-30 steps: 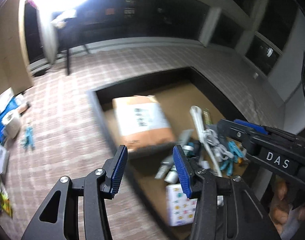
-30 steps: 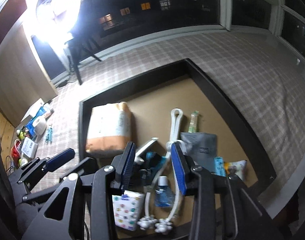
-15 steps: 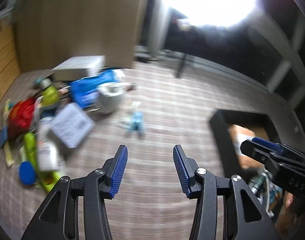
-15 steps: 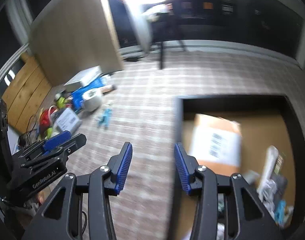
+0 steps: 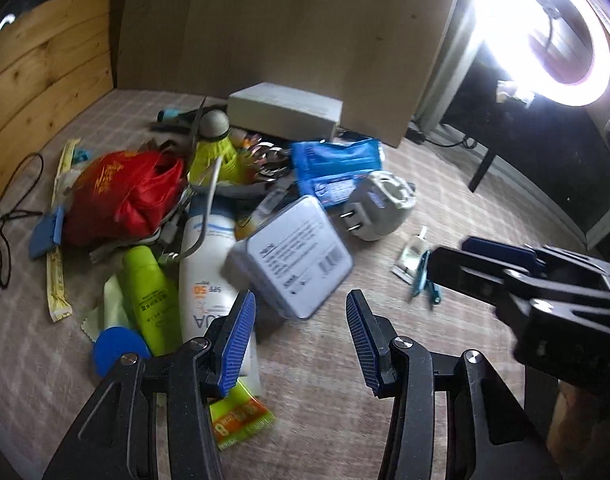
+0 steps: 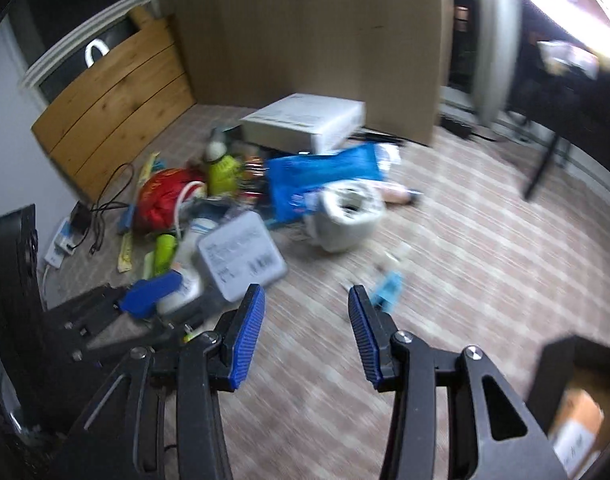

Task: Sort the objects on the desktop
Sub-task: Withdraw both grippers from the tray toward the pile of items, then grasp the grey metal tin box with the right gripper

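A pile of desktop objects lies on the checked cloth: a red bag (image 5: 125, 196), a white sunscreen bottle (image 5: 205, 268), a green tube (image 5: 149, 292), a grey tin (image 5: 293, 256), a blue packet (image 5: 337, 168) and a white adapter (image 5: 381, 208). My left gripper (image 5: 301, 320) hangs open just short of the tin, with nothing between its fingers. My right gripper (image 6: 307, 312) is open and empty over bare cloth. A small blue clip (image 6: 389, 288) lies just beyond its right finger. In the right wrist view the grey tin (image 6: 241, 256) is blurred.
A white flat box (image 5: 285, 112) stands behind the pile against a brown board. A black cable (image 5: 9, 216) trails at the left by wooden panels. The black tray's corner (image 6: 561, 360) holding a cardboard parcel (image 6: 577, 420) shows at the lower right. A ring light (image 5: 553, 32) glares.
Both views have swung left, away from the black tray and onto the pile of objects. Both grippers stayed empty. The right one's jaws stand slightly wider than before.
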Motion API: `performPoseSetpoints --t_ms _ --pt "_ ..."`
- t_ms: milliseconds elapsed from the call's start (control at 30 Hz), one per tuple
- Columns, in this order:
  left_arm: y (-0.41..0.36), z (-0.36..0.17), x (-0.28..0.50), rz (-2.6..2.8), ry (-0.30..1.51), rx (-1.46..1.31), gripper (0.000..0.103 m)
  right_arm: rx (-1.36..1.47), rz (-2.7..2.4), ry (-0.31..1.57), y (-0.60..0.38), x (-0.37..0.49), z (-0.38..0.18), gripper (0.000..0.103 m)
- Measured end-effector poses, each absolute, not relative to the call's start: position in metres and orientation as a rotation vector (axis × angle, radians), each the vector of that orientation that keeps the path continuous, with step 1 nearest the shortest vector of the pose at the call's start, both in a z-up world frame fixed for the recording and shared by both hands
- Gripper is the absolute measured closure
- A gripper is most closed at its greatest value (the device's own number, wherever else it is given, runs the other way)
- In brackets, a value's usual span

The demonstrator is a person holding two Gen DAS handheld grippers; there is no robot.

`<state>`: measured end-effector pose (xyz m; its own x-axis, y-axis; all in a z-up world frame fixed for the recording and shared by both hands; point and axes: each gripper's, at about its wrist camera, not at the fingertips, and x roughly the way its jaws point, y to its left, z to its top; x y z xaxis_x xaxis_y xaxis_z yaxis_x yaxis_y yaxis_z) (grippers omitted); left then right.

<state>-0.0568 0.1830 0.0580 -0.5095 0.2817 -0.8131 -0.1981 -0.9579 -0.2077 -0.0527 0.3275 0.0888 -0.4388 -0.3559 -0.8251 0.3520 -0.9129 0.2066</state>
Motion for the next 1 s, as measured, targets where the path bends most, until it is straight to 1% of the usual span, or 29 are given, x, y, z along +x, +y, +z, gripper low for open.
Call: performPoseSetpoints --t_ms 300,567,667,867,1000 --pt "0.181 0.045 -0.07 2.458 -0.157 -1.39 0.058 1.42 -2.204 -0.008 0.292 -0.096 0.06 0.06" --pt "0.185 0.034 -0.078 2.423 -0.17 -1.412 0.057 1.47 -2.121 -0.025 0.277 -0.114 0.041 0.06" --pt "0.188 0.032 -0.08 2.427 -0.146 -1.416 0.057 1.469 -2.118 -0.028 0.276 -0.12 0.038 0.059" --pt "0.185 0.031 -0.084 2.423 -0.165 -1.423 0.057 1.476 -2.089 -0.027 0.273 -0.129 0.037 0.056" --pt "0.184 0.03 -0.088 2.421 -0.174 -1.427 0.057 1.509 -2.033 0.004 0.265 -0.137 0.026 0.052"
